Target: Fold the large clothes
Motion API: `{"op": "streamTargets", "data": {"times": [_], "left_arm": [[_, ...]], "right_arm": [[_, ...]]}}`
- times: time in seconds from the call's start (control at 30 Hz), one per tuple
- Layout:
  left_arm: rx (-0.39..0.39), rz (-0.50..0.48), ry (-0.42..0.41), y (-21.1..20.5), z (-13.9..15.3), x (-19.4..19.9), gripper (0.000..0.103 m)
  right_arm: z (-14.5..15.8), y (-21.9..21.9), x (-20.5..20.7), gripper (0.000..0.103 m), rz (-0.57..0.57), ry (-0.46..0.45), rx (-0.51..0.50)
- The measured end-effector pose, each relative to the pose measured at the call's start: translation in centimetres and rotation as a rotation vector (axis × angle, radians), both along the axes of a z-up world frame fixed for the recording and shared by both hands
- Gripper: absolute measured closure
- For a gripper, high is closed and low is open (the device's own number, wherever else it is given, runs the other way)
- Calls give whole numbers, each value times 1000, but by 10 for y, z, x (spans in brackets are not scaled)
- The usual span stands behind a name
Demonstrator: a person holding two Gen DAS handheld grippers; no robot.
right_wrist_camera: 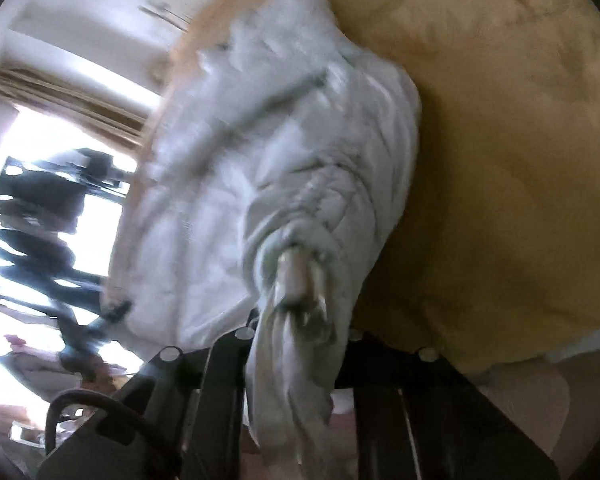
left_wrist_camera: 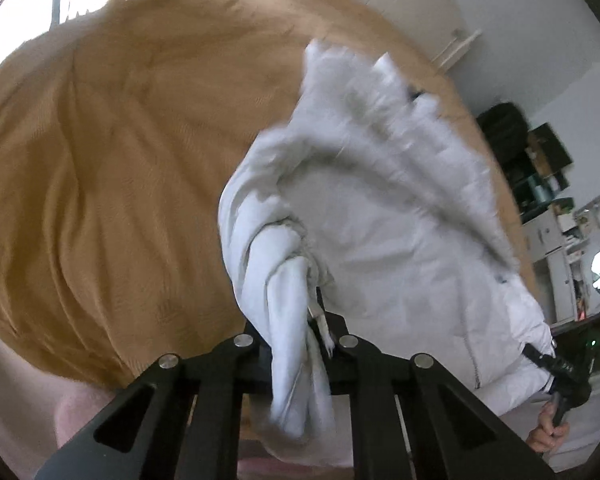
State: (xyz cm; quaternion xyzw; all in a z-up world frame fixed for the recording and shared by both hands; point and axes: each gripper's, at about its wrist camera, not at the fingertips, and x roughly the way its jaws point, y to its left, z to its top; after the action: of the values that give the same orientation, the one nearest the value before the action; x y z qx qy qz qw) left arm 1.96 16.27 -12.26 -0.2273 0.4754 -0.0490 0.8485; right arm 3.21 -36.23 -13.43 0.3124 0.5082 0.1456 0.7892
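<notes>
A large white padded garment [left_wrist_camera: 400, 240] hangs stretched over a tan bedspread [left_wrist_camera: 120, 160]. My left gripper [left_wrist_camera: 316, 320] is shut on a twisted bunch of its fabric, which spills down between the fingers. At the lower right of the left wrist view my right gripper [left_wrist_camera: 556, 368] pinches the garment's other corner, with a hand [left_wrist_camera: 548, 428] under it. In the right wrist view the garment [right_wrist_camera: 280, 140] is blurred, and my right gripper [right_wrist_camera: 300, 312] is shut on a gathered wad of it. The left gripper [right_wrist_camera: 116, 308] shows as a dark shape at the cloth's far edge.
The tan bedspread [right_wrist_camera: 500, 160] fills the space under the garment. Cluttered shelves [left_wrist_camera: 540, 168] stand by the white wall on the right. A bright window [right_wrist_camera: 40, 140] has a dark rack [right_wrist_camera: 48, 208] in front of it. Pale pink bedding [left_wrist_camera: 76, 412] lies near the bed's edge.
</notes>
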Motion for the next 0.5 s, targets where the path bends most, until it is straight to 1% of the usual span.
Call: {"op": "streamTargets", "data": {"times": [0.07,0.13,0.2,0.27,0.33,0.37,0.4,0.43,0.5], "left_arm": [[26,-17,-51,-2,24,7,93],[13,-30,-87,0,45,22,93],[8,-38,-116,2,64,46,93],[12,-44,-128,2,80,77,93],[11,-46,-138,1,94,115,93],[26,-53,-144,-2,101,136,93],[30,-50,-146,-2,104,150,93],[35,-47,-143,-3,108,171,93],[49,-28,-128,-7,107,220,93]], "right_arm": [[27,2,5,92,12,-72,-3],[52,4,18,93,28,-141,2],[72,5,36,93,30,-193,12],[93,7,66,93,31,-239,1],[109,8,104,93,32,-261,8],[114,6,117,93,32,-264,14],[120,7,143,93,32,-269,9],[124,6,156,93,21,-272,7],[129,5,197,93,5,-272,-2]]}}
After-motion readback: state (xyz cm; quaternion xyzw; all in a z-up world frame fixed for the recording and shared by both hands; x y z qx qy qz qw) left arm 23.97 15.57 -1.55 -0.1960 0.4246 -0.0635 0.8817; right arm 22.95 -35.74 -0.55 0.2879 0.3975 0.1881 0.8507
